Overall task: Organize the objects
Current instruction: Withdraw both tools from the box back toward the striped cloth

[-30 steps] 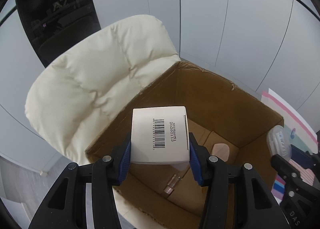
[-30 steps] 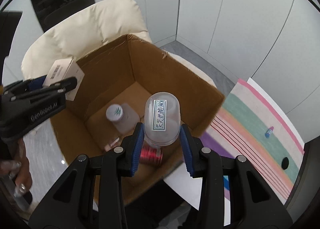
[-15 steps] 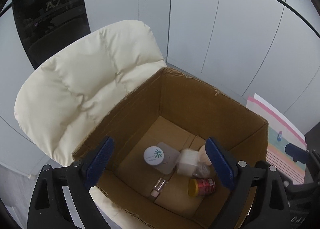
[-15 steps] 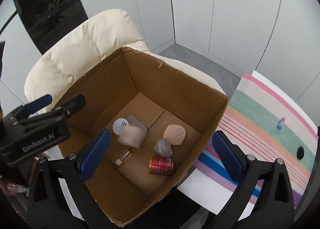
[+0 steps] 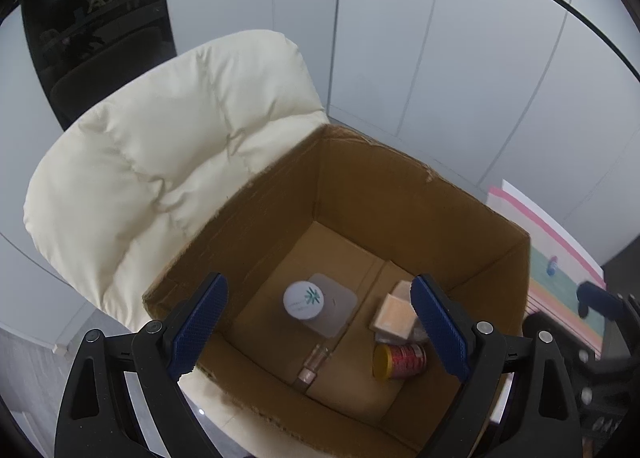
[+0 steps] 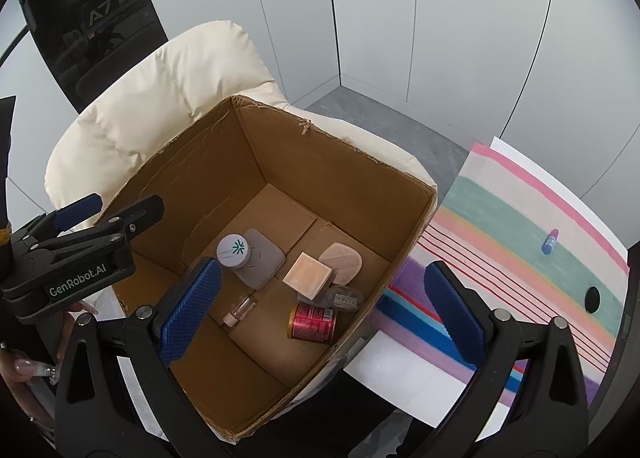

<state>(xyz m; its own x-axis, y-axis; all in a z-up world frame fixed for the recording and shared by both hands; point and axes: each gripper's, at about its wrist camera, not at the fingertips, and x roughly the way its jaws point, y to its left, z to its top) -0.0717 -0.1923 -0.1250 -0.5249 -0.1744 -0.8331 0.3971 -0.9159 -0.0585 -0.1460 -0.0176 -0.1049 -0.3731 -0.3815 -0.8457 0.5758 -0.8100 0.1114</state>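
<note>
Both grippers, left [image 5: 320, 332] and right [image 6: 326, 312], hung spread and empty above the brown cardboard box [image 6: 404, 182], several items inside; small blue-pink tube [image 6: 549, 241] remained on striped tabletop mat [image 6: 520, 210].

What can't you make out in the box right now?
- Clear jar: label too small to read in the right view; in the left view the left claw and the square box hide it.
- Pink pad: half covered by the square box in the right view.
- Near box floor: cut off by the front wall in both views.
</note>
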